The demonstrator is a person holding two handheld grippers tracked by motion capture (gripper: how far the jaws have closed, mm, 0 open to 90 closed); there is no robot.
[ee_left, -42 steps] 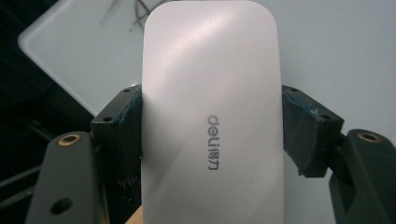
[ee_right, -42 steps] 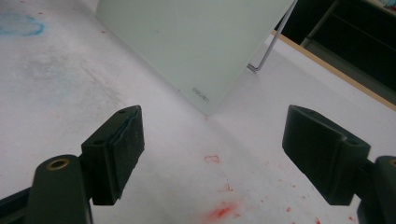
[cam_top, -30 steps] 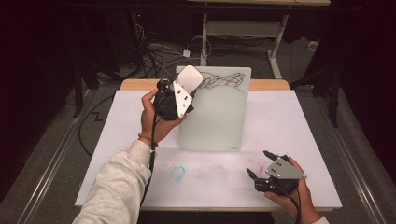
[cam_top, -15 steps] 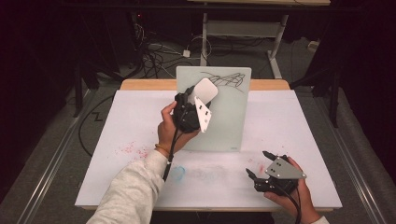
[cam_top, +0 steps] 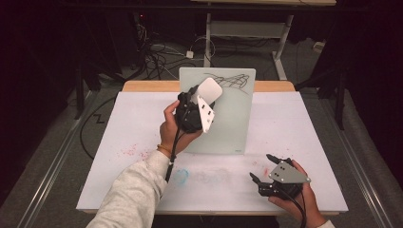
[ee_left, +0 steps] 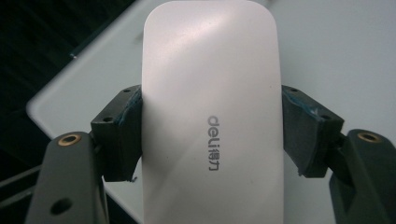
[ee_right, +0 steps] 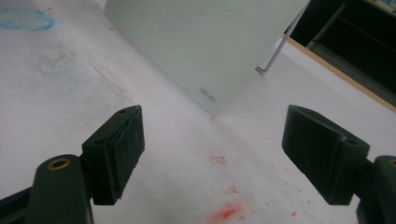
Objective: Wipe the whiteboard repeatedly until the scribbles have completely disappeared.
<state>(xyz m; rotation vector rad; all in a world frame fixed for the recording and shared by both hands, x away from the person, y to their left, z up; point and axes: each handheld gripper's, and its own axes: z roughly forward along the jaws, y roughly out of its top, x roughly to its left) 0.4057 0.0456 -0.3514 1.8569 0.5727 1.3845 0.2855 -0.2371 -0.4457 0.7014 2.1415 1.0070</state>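
On eraser (ee_left: 210, 121), "deli", left claw (ee_left: 211, 130) clamped

A white paper-like sheet (cam_top: 142, 118) covers the tabletop, and it carries a smudged blue chalk ring (cam_top: 181, 176) near the front edge, with scattered red specks (cam_top: 129, 152) off to the left and a brighter red smear (ee_right: 224, 213) close in the right gripper view. At the far edge a strip of pale wooden table edge (cam_top: 147, 86) peeks out beyond the sheet. Behind it, on the dark floor, lies a tangle of black cables (cam_top: 159, 54) beside the white metal legs of a second desk (cam_top: 247, 28).
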